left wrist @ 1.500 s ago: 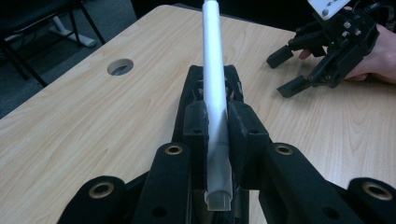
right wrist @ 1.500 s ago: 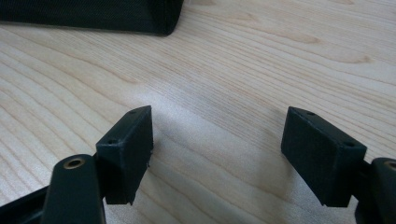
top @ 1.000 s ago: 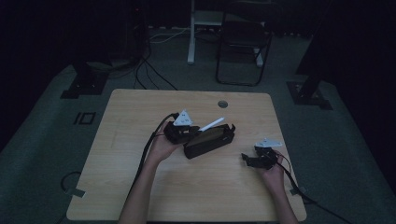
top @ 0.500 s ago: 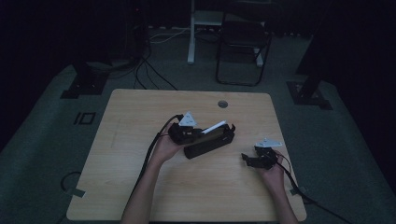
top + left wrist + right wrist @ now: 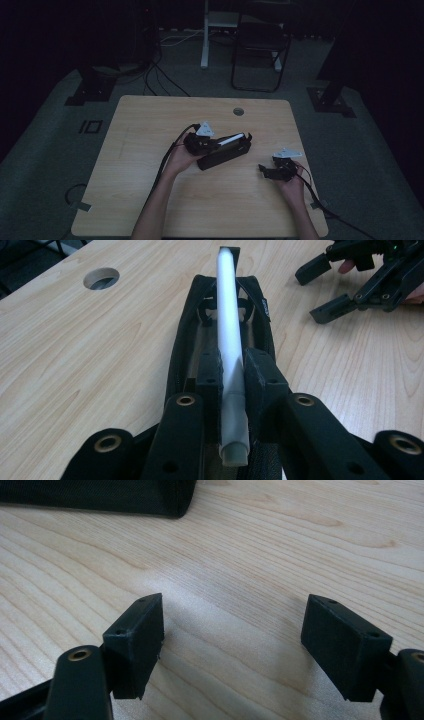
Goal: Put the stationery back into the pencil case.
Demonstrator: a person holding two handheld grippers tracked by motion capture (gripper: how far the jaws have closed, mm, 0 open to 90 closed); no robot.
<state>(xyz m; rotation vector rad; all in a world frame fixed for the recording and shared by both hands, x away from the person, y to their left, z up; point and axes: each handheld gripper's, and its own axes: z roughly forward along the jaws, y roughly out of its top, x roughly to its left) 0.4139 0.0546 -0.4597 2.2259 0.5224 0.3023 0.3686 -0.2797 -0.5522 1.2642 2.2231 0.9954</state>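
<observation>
White pen (image 5: 229, 340) in left claw (image 5: 231, 382) lies along the open black case (image 5: 187, 347).

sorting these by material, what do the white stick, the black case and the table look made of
White stick: likely matte plastic, smooth and slightly translucent. Black case: seemingly woven fabric, with a fine mesh texture and a soft stitched rim. Table: light wood or wood-look laminate, with visible grain lines.
</observation>
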